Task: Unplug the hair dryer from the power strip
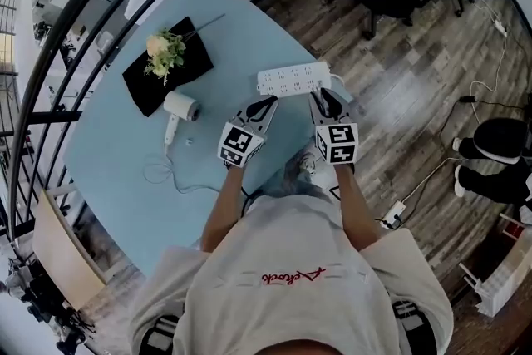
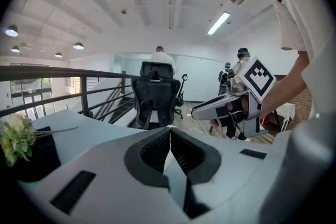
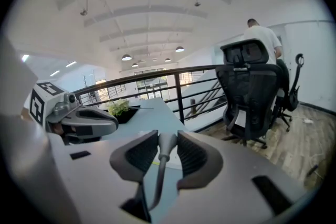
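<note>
While the right hand-held gripper (image 3: 160, 140) clamps a grey plug (image 3: 162, 145), the power strip (image 1: 293, 80) lies crosswise just ahead, and the left hand-held gripper (image 2: 170, 136) is closed, empty.

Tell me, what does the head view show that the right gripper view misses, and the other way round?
Only the head view: the white hair dryer lying on the table with its looped cord, and the person's arms and shirt. Only the right gripper view: a grey plug held between the jaws of the right gripper, and the ceiling with its lamps. Both: the light blue table, the flowers and the left gripper.
</note>
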`<state>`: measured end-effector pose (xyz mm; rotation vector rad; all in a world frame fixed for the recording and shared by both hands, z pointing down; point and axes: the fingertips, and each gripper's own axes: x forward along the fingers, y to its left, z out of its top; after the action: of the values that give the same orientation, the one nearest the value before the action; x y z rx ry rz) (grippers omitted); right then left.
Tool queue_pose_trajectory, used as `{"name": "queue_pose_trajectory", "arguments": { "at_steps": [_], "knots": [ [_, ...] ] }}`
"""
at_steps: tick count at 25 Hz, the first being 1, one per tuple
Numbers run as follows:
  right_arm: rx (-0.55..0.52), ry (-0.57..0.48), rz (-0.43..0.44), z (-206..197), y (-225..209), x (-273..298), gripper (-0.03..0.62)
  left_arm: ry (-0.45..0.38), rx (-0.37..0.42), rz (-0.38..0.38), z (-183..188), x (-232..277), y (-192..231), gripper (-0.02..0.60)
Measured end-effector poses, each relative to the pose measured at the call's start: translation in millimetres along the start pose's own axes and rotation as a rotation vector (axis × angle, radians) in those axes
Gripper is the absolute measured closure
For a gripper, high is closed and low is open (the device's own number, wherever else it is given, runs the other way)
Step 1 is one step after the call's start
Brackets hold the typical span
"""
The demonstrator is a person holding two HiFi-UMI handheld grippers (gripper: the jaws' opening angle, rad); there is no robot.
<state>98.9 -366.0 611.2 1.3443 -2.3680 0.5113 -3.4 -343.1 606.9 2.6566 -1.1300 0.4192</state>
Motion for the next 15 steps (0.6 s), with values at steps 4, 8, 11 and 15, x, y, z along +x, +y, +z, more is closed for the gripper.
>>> {"name": "queue_pose_trajectory", "arguments": {
  "at_steps": [4, 8, 11, 15],
  "knots": [
    [-0.027, -0.068, 0.020, 12.7, 9.4, -19.3, 0.470, -0.049, -0.007, 0.058, 16.7, -16.8, -7.3, 0.571],
    [-0.057, -0.123, 0.042, 27.8, 11.9, -41.6, 0.470, -0.083, 0.015, 0.102, 35.1, -29.0, -19.7, 0.571],
    [-0.066, -0.147, 0.053, 32.8, 11.3, -55.5, 0.470, -0.098, 0.029, 0.117, 44.8, -35.2, -33.5, 0.571],
    [-0.063, -0.163, 0.057, 33.7, 8.2, -66.6, 0.470, -0.104, 0.047, 0.118, 53.2, -39.0, -49.3, 0.571]
  ]
}}
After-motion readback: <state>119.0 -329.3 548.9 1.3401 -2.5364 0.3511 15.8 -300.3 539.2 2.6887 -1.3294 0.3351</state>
